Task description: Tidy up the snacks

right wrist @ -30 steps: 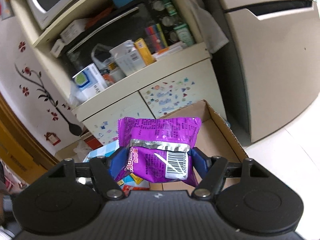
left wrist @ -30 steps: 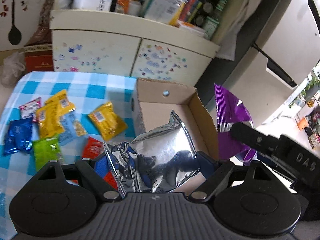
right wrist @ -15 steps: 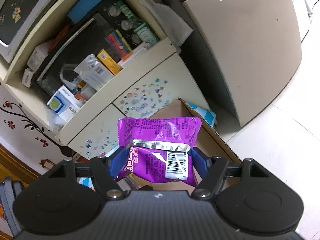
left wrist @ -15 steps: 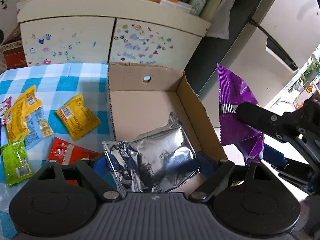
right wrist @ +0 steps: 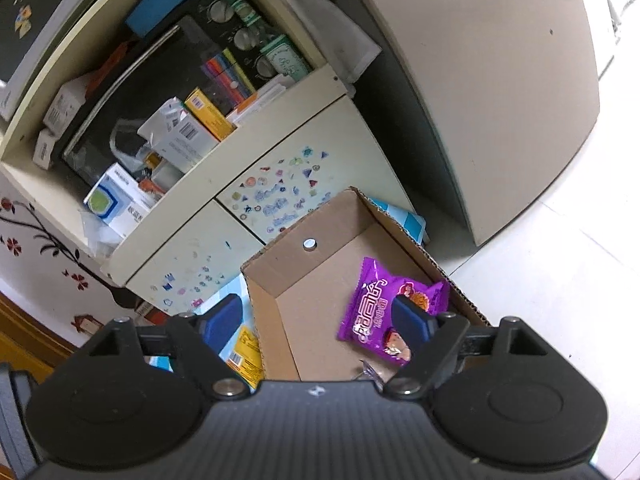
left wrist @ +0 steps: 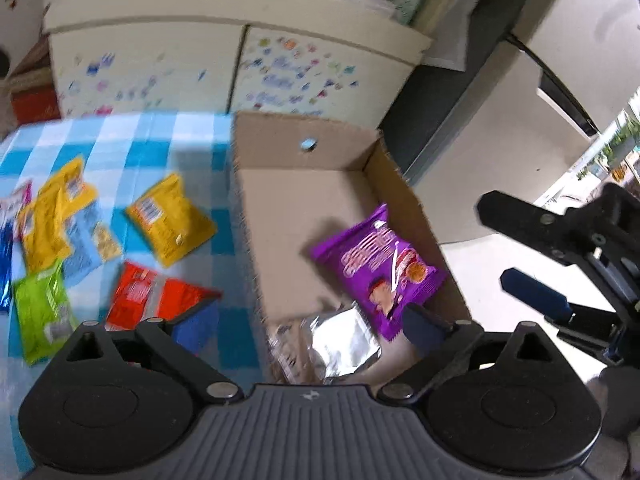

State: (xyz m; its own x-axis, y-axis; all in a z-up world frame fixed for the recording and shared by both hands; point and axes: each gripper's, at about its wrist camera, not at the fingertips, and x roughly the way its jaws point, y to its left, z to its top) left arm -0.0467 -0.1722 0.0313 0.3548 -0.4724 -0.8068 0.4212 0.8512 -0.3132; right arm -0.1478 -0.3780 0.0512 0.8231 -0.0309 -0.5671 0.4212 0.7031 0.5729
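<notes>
An open cardboard box (left wrist: 304,168) (right wrist: 288,280) stands at the right end of a blue-checked table (left wrist: 120,140). Inside it lie a purple snack packet (left wrist: 376,272) (right wrist: 384,308) and a silver foil packet (left wrist: 340,344). My left gripper (left wrist: 308,324) hangs above the box's near end, jaws opening, nothing pressed between them. My right gripper (right wrist: 316,320) is above the box too, jaws opening and empty; in the left wrist view the right gripper (left wrist: 532,260) shows at the right. On the cloth lie yellow (left wrist: 170,220), red (left wrist: 152,296) and green (left wrist: 40,316) packets.
A cream cabinet (left wrist: 224,60) (right wrist: 240,184) with sticker-covered doors stands behind the table, its shelf crowded with boxes and bottles. A white appliance (right wrist: 500,80) stands to the right on a pale tiled floor (right wrist: 560,300). More packets lie at the table's left edge (left wrist: 8,264).
Both grippers have opened wider and let go. The silver packet has dropped from the left one and the purple packet from the right one into the box.
</notes>
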